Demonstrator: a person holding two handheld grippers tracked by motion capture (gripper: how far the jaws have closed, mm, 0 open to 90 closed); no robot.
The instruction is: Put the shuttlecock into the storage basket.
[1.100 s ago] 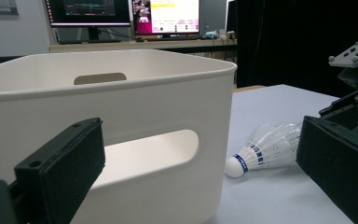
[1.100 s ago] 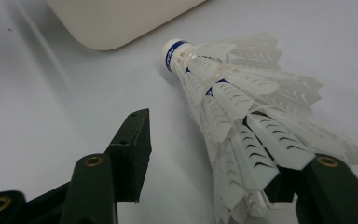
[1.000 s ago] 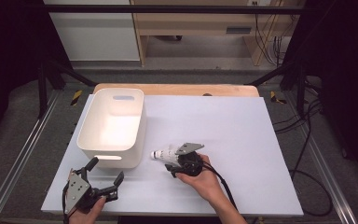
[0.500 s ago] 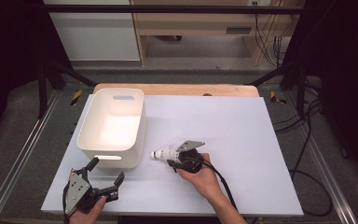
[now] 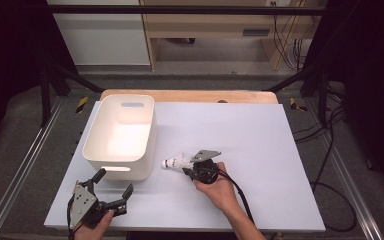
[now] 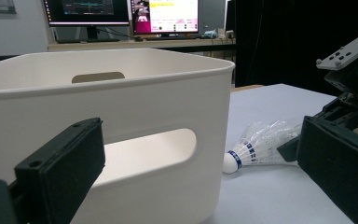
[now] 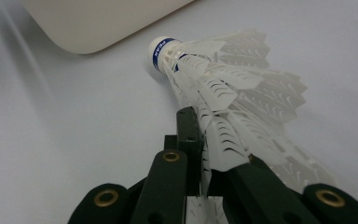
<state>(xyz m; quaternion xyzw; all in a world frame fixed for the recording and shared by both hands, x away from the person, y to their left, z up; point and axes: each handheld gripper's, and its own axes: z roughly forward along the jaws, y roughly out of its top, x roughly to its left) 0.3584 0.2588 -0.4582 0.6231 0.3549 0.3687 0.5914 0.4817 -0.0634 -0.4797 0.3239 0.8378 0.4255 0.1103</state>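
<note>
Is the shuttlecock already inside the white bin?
No, the shuttlecock lies on the table beside the white bin, its feathers pinched in the right tongs.

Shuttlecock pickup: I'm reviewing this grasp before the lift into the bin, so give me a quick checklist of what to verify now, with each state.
1. Right gripper closed on the shuttlecock skirt: ok; its jaws have just been closing and pinch the feathers.
2. Grip clear of the cork tip: ok, the blue-banded tip sticks out free.
3. Skirt undamaged: cannot tell.
4. White bin open and ready beside the shuttlecock: ok.
5. Left gripper out of the path: ok, jaws open, near the bin's front wall.
6. Shuttlecock lifted off the table: not ok, it lies on the surface.
</note>
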